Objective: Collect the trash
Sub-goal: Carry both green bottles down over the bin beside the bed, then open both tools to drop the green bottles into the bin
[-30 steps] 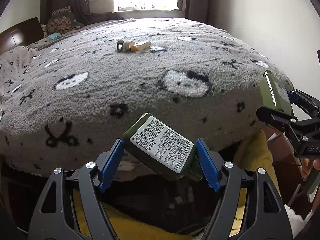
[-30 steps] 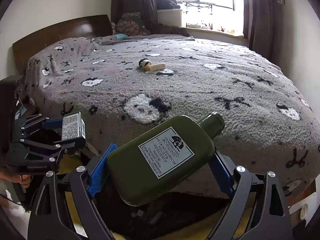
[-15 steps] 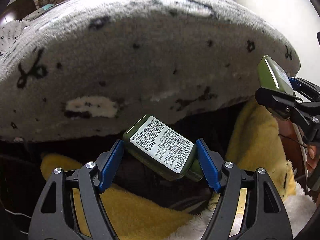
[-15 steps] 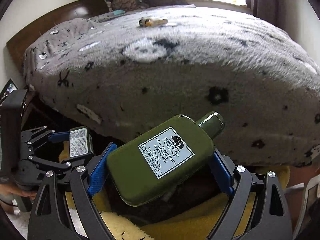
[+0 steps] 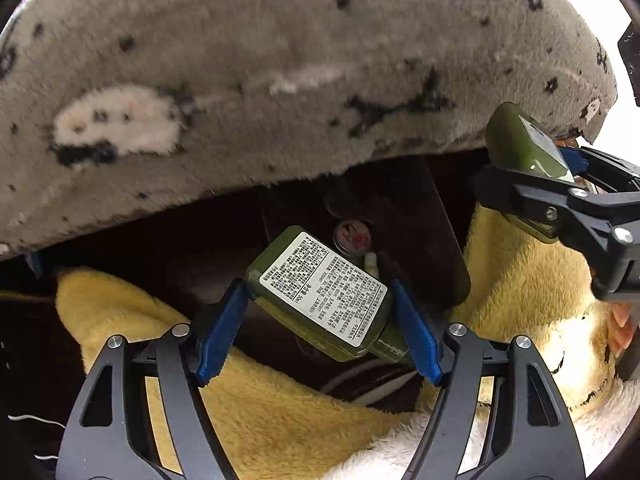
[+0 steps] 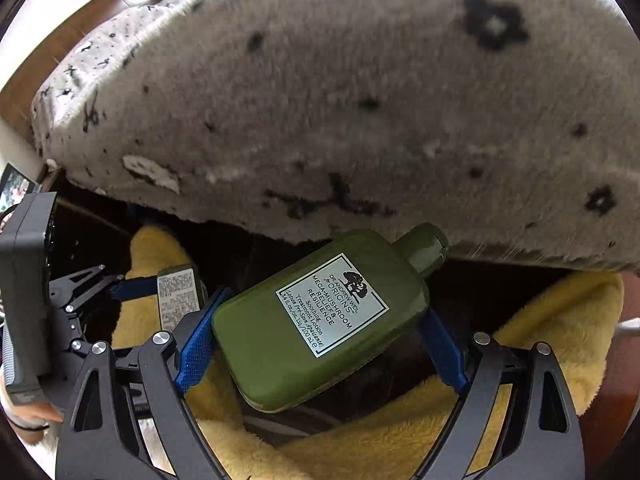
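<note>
A small green bottle [image 5: 320, 292] with a white printed label is clamped slantwise between the blue pads of my left gripper [image 5: 318, 314]. My right gripper [image 6: 320, 344] is shut on a larger green lotion bottle [image 6: 320, 320], cap pointing up and right. Both hang over a dark opening [image 5: 360, 216] ringed by yellow plush fabric [image 5: 280, 420]. The left wrist view shows the right gripper [image 5: 560, 184] and its bottle [image 5: 520, 148] at the right edge. At the left of the right wrist view are the left gripper [image 6: 160, 292] and the small bottle [image 6: 178, 296].
The grey patterned blanket [image 5: 280, 60] overhangs the bed edge just beyond both grippers. Deep in the dark opening lie a round cap-like thing [image 5: 352, 236] and a small pale item [image 5: 371, 260]. A dark brown panel [image 5: 440, 240] slants beside them. White fleece [image 5: 600, 420] borders the yellow plush.
Both grippers have sunk from above the bed top to below the blanket's edge and tipped downward. The yellow plush and dark opening now fill the lower view. Both bottles stay clamped.
</note>
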The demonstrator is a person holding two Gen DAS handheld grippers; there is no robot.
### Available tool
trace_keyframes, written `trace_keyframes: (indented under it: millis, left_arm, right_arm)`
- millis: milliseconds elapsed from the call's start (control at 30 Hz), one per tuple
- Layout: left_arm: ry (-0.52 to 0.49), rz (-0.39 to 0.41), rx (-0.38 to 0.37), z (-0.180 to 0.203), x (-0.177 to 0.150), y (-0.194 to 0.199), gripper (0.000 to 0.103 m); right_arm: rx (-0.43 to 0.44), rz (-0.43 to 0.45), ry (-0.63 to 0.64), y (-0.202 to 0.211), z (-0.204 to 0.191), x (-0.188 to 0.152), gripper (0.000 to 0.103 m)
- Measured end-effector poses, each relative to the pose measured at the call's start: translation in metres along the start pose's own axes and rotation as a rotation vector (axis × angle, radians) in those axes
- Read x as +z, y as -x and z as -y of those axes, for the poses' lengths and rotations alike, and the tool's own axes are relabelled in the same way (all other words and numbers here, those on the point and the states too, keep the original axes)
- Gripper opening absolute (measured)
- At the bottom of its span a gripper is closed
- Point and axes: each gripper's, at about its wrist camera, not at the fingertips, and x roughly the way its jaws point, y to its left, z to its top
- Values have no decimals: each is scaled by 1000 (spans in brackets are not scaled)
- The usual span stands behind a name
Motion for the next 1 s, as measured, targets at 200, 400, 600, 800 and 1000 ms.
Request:
trace_keyframes:
  millis: [200,400,600,800,1000]
  left_arm:
    - [16,-56,-51,-6,-2,-20,70]
    - [29,-66,-69,-5,0,-28,70]
    - [33,-67,-77,-8,3,-32,76]
    - [34,-36,-63,-11,4,-13,83]
    - [13,0,-46,-6,6,6,84]
  right_arm:
    - [-4,-41,-20,-14,1,-4,89]
    - [-1,-67,-16,-24,2,-4,89]
    - [19,-66,-11,-27,-1,1,90]
    - [10,-38,-24,-15,1,3,99]
    - [-14,10,-29,5,6,6,99]
